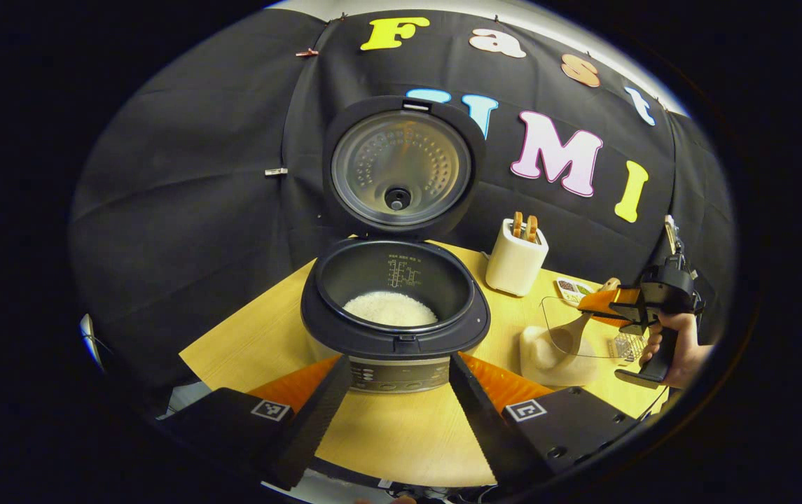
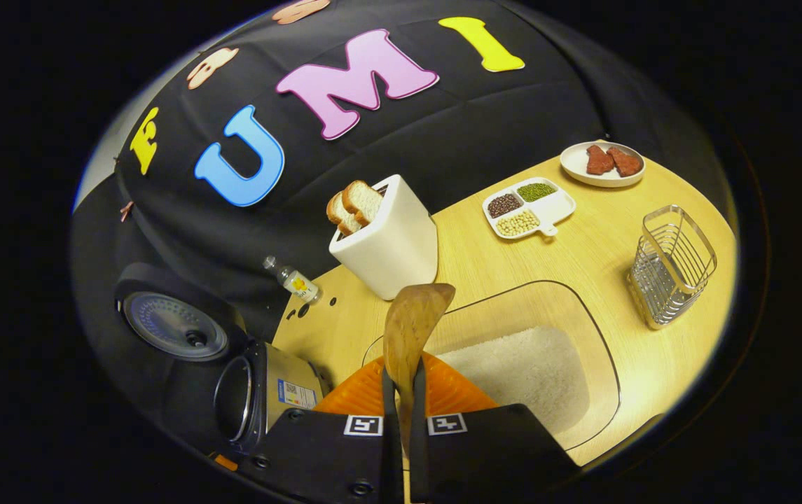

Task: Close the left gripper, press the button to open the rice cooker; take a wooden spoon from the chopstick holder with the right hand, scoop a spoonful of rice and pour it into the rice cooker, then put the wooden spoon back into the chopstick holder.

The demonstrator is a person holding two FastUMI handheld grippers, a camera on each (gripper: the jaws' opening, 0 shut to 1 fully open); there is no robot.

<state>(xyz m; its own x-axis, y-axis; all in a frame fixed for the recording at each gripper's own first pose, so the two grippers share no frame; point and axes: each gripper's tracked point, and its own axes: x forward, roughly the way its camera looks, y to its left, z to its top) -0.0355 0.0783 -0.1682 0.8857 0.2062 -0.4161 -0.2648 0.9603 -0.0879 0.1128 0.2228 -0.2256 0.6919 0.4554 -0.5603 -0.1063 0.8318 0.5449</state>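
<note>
Wood is what matters right now: the spoon is a stiff, light thing, smooth-grained, so it could slip or swivel if pinched loosely, and the sensible hold is low on the handle, which is just where it's caught.

Starting at the left, the cooker stands with its lid up, the button job done by the look of it, and some rice already white in the bottom of the pot. The left gripper hovers just in front of it, fingers spread wide either side of the cooker's front panel, gripping nothing.

Moving across, there's the toaster with bread in it. Then the clear tub of rice, and over it the right gripper, clamped tight on the spoon's handle, both fingers pressing in. The spoon runs straight out ahead of the fingers, bowl tipped over the near edge of the tub, looking empty from here, so I'd say the scoop is yet to come.

Farther right, the wire holder stands empty near the table's edge, well apart from the spoon. That's where it goes back.
</note>
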